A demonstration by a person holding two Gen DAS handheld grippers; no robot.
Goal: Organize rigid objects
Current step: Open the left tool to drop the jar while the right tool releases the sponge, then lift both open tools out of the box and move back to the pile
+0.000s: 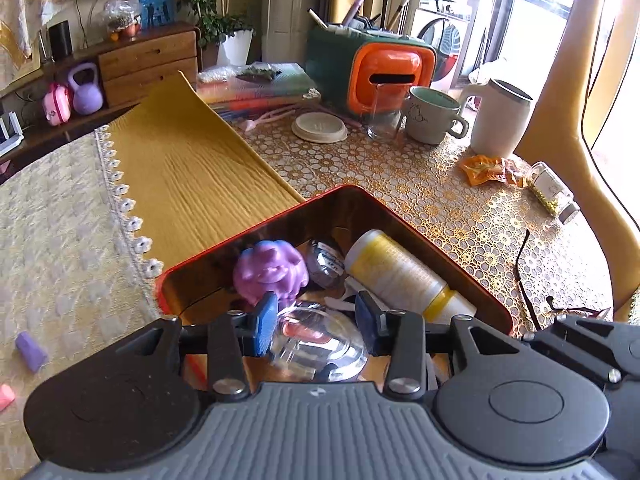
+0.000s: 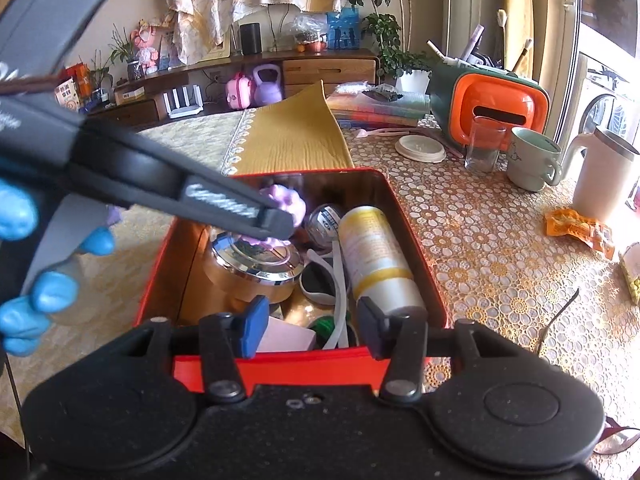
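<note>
A red tin box [image 2: 416, 264] on the lace-covered table [image 1: 440, 200] holds a shiny round metal container [image 2: 252, 268], judged hard, slippery and best gripped across its rim. The left gripper [image 1: 316, 320] hangs over it, jaws spread, pinching nothing; the right gripper [image 2: 310, 328] waits spread at the box's near wall. A purple toy [image 1: 270, 270], a white-and-yellow bottle [image 2: 376, 256] and white straps [image 2: 340, 300] crowd it closely.

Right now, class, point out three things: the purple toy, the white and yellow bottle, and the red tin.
purple toy [image 1: 270, 270], left wrist view, its rounded body.
white and yellow bottle [image 2: 374, 252], right wrist view, its labelled side.
red tin [image 2: 304, 372], right wrist view, near outer wall.
</note>
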